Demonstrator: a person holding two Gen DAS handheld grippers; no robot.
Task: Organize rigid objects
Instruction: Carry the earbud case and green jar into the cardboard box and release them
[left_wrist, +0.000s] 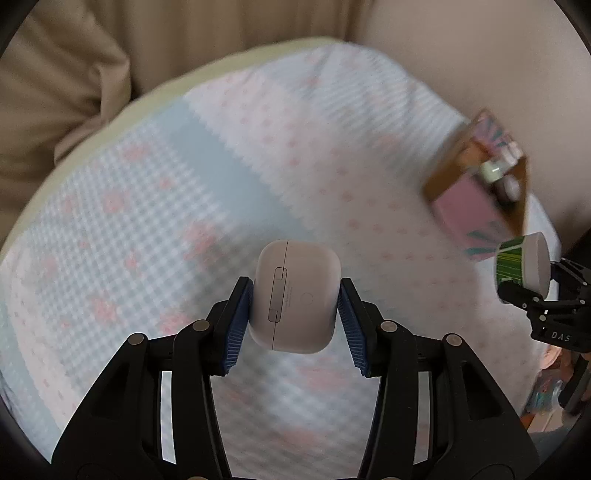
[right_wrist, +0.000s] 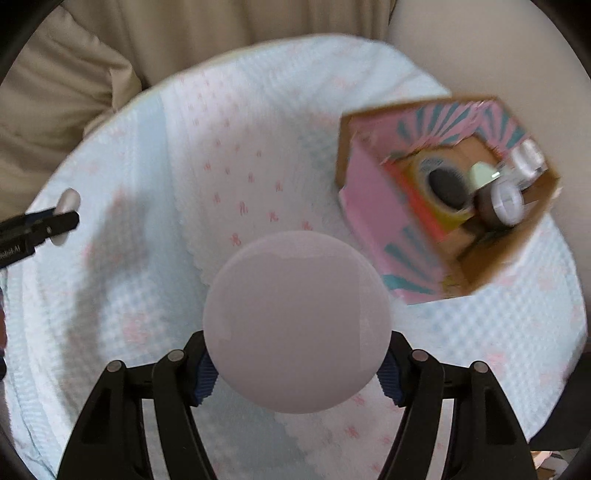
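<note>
In the left wrist view my left gripper (left_wrist: 295, 291) is shut on a white earbud case (left_wrist: 293, 299), with a blue pad pressed on each side, above the patterned bedcover (left_wrist: 184, 184). At the right edge my right gripper (left_wrist: 535, 280) holds a green-labelled jar with a white lid (left_wrist: 521, 264). In the right wrist view that jar's round white lid (right_wrist: 295, 321) fills the space between the right gripper's (right_wrist: 295, 369) pads. An open pink-and-teal cardboard box (right_wrist: 369, 192) lies to the upper right. The left gripper (right_wrist: 64, 218) with the earbud case (right_wrist: 70, 197) shows at the far left.
Inside the box are a yellow tape roll (right_wrist: 439, 184), a white-capped bottle (right_wrist: 508, 201) and other small items. The box (left_wrist: 458, 206) sits near the bedcover's right edge. Beige cushions (left_wrist: 55, 92) rise behind the bedcover.
</note>
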